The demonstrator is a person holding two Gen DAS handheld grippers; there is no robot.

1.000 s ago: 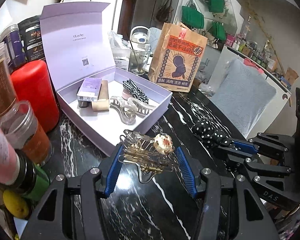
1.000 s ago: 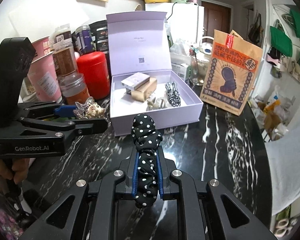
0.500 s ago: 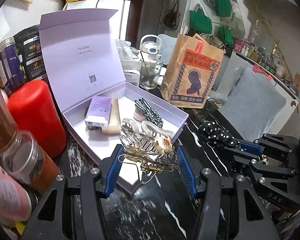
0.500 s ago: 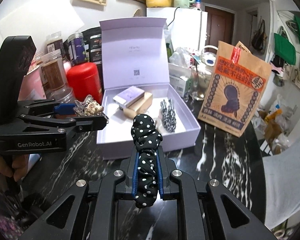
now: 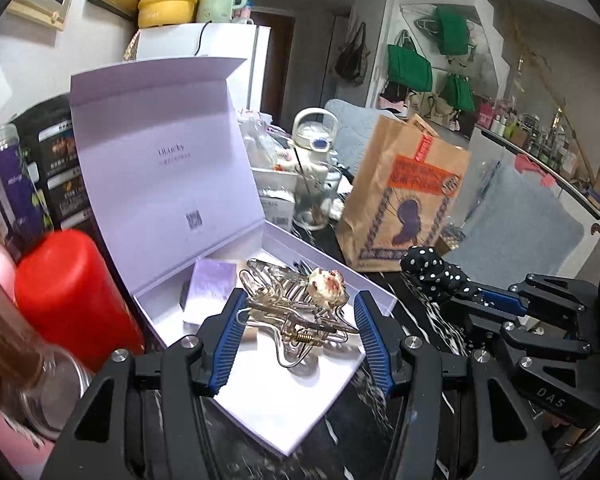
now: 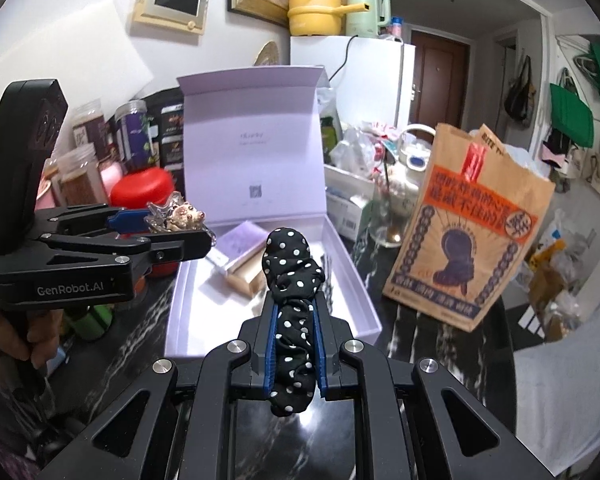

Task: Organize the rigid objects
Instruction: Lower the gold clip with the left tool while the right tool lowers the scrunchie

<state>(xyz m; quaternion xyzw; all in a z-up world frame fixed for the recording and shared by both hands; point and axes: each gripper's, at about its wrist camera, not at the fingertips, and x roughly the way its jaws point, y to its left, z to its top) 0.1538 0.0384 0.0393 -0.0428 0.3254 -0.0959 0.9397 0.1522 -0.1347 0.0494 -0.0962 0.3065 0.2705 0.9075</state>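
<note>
My left gripper is shut on a clear hair claw clip with a small flower ornament and holds it above the open lilac box. It also shows in the right wrist view over the box's left side. My right gripper is shut on a black scrunchie with white dots, held at the near end of the box. A lilac packet and a tan bar lie inside the box.
A red canister and jars stand left of the box. A brown paper bag stands right of it, a glass jar behind. The box lid stands upright. The table is black marble.
Both grippers have moved forward toward the box with their loads. The left gripper, earlier in front of the box, is now over its inside.
</note>
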